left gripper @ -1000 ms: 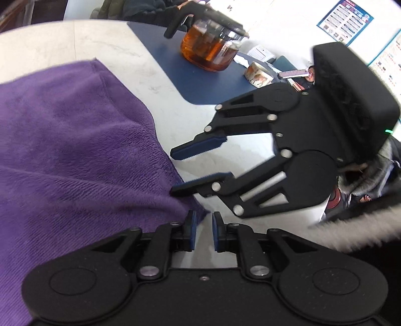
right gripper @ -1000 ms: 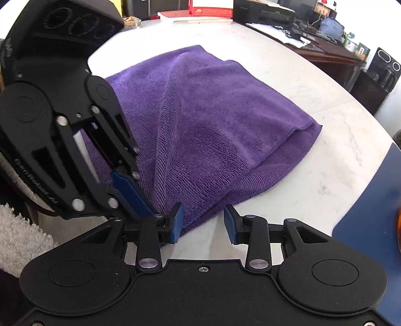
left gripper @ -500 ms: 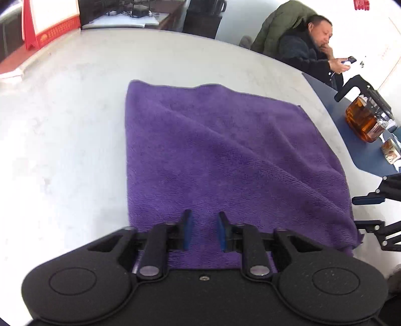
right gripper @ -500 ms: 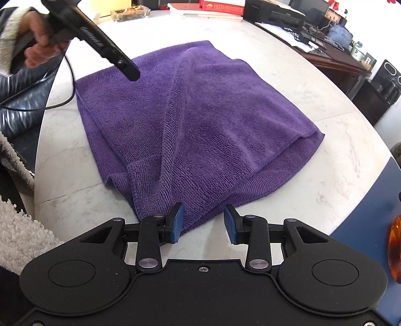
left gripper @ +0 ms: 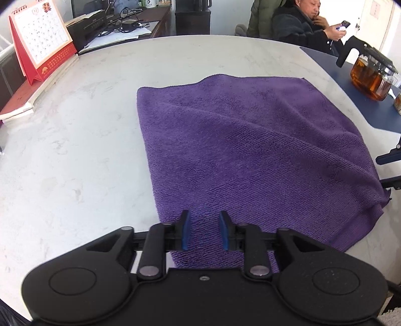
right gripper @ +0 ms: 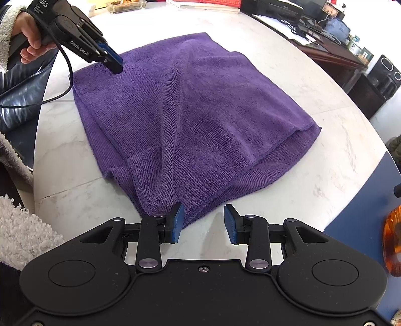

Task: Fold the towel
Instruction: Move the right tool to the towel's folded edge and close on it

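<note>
A purple towel (left gripper: pixel 250 150) lies folded in two layers on the white marble table (left gripper: pixel 75 150). It also shows in the right wrist view (right gripper: pixel 195 112). My left gripper (left gripper: pixel 204 232) is open and empty, just above the towel's near edge by its left corner. In the right wrist view the left gripper (right gripper: pixel 110 59) hovers over the towel's far left corner. My right gripper (right gripper: pixel 203 224) is open and empty, with its left pad at the towel's near corner and its right pad over bare table. Its fingertips (left gripper: pixel 388 158) show at the right edge of the left wrist view.
A glass teapot (left gripper: pixel 371 75) with amber tea stands on a blue mat (left gripper: pixel 351 87) at the right. A red desk calendar (left gripper: pixel 37 40) stands on books at the far left. A seated man (left gripper: pixel 300 22) is beyond the table. The table's edge (right gripper: pixel 37 150) runs near my body.
My left gripper has swung away from the right gripper to the towel's other near corner and opened a little wider. The right gripper has stayed by its corner.
</note>
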`<state>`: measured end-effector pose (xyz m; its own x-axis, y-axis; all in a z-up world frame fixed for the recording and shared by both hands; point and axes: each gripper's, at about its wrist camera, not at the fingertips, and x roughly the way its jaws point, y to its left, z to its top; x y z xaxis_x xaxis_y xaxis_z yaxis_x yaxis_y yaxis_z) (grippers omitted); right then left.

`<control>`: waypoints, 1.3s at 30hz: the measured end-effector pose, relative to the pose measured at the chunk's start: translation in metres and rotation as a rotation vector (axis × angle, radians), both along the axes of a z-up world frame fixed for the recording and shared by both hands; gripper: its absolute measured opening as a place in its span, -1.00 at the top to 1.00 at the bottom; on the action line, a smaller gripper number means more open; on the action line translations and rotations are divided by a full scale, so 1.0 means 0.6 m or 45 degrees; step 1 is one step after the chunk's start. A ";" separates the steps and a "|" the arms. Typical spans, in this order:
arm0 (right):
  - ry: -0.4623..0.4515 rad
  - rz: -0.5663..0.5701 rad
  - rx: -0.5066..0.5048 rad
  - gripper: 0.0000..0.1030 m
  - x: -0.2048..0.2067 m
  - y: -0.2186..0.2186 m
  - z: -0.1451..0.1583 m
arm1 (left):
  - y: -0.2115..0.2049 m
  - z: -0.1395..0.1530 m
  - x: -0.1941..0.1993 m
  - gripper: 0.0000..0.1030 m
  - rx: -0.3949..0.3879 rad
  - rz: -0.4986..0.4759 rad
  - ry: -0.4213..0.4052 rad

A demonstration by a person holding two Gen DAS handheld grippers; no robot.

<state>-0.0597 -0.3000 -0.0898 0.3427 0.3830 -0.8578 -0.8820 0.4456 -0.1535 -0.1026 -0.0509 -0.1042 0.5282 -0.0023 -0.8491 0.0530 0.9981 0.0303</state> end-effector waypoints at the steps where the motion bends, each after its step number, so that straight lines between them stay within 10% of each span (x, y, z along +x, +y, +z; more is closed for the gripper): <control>1: 0.005 -0.005 0.002 0.34 0.001 -0.001 0.000 | 0.002 0.000 0.000 0.31 0.006 0.007 0.005; 9: 0.072 -0.102 0.053 0.33 0.026 -0.018 0.010 | -0.007 0.023 0.013 0.30 0.123 -0.041 0.069; 21: 0.190 -0.562 0.442 0.33 0.177 -0.031 0.059 | 0.002 0.018 0.110 0.30 0.039 -0.320 0.072; 34: 0.285 -0.758 0.497 0.35 0.277 0.018 0.002 | 0.042 0.002 0.139 0.27 -0.010 -0.470 0.091; 39: 0.376 -0.799 0.534 0.77 0.293 0.015 -0.015 | 0.046 0.001 0.143 0.27 -0.016 -0.445 0.084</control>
<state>0.1160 -0.2910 -0.0990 0.3822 0.5045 -0.7742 -0.4268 0.8395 0.3364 -0.0167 -0.0236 -0.1036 0.4374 -0.1837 -0.8803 0.3930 0.9195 0.0034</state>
